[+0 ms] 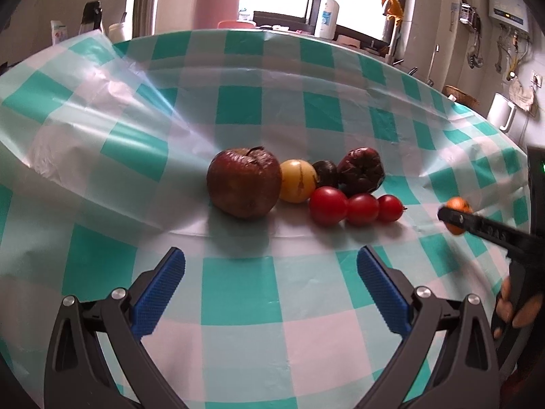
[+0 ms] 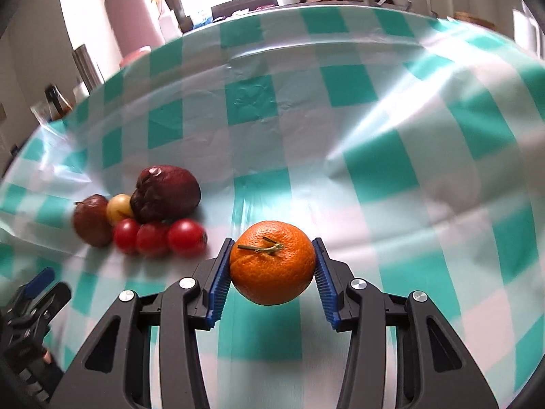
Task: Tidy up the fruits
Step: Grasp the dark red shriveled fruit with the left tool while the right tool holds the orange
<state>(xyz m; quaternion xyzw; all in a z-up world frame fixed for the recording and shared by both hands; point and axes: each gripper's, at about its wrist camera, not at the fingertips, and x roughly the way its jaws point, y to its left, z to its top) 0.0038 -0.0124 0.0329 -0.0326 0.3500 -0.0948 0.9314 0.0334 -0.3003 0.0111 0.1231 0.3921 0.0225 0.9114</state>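
Holding the orange (image 2: 272,267) in my right tongs (image 2: 271,272) right now, blue pads (image 2: 218,286) clamped on both sides of it, stem facing the camera, lifted clear of the checkered cloth (image 2: 391,170). From the left wrist view the same orange (image 1: 459,220) hangs off to the right of the fruit pile, well apart from it.

My left tongs (image 1: 270,286) are spread wide with nothing in them, hovering in front of the pile.

The pile sits mid-counter in a tight cluster: a big wrinkled brown-red fruit (image 1: 244,182) on the left, a yellow fruit (image 1: 297,180) touching it, a small dark fruit (image 1: 325,172), then a shriveled dark red fruit (image 1: 361,170). Three tomatoes (image 1: 362,208) line up touching each other just in front.

Loads of open cloth on the right half of the counter and behind the pile. The far counter edge (image 1: 306,35) is backed by clutter: a white bottle (image 1: 327,15), a steel flask (image 1: 145,6). A white kettle (image 1: 500,110) stands off the right edge.
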